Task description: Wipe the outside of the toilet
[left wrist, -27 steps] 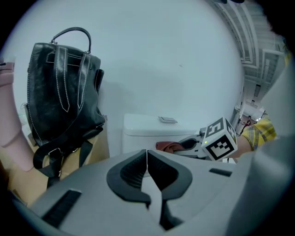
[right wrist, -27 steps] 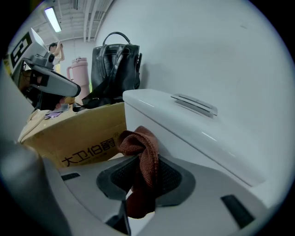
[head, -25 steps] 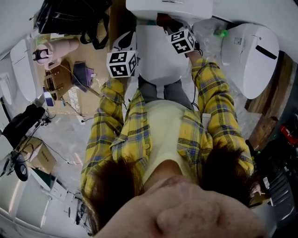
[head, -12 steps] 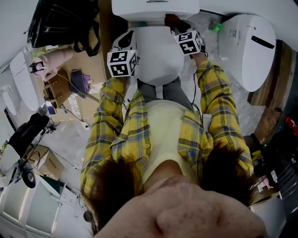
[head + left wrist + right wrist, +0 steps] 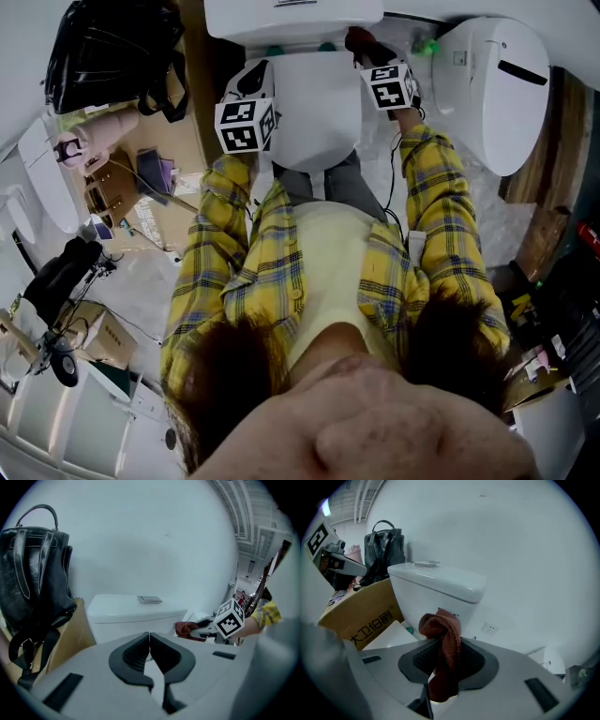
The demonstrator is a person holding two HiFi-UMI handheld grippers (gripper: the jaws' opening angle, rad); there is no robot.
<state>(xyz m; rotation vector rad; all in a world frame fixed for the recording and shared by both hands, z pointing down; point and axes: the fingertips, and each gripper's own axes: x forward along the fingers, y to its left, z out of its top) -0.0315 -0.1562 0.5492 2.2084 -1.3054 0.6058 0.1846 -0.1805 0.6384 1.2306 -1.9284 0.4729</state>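
Right tongs [image 5: 443, 651] are clamped on a rust-brown cloth [image 5: 440, 630], which bunches above the jaws and hangs below them. They sit at the right rear of the toilet [image 5: 314, 103], close to where the lid meets the tank [image 5: 436, 585]. I judge this puts the cloth in place to be drawn down the outer right side.

Left tongs [image 5: 149, 641] are pressed together with nothing between them. They hover just off the toilet's left side, apparently held clear rather than working.

The toilet stands straight ahead of the person, lid down, glossy white, with a flush button on top of the tank. Behind the tank is a plain white wall [image 5: 140, 541]. Left of the toilet a cardboard box [image 5: 365, 616] stands near the tank, with a black bag [image 5: 33, 569] beside it. To the toilet's right lies another white toilet unit [image 5: 492, 84] on crinkled plastic sheeting [image 5: 497, 225]. Further left of the toilet the floor is cluttered with cables and small items.
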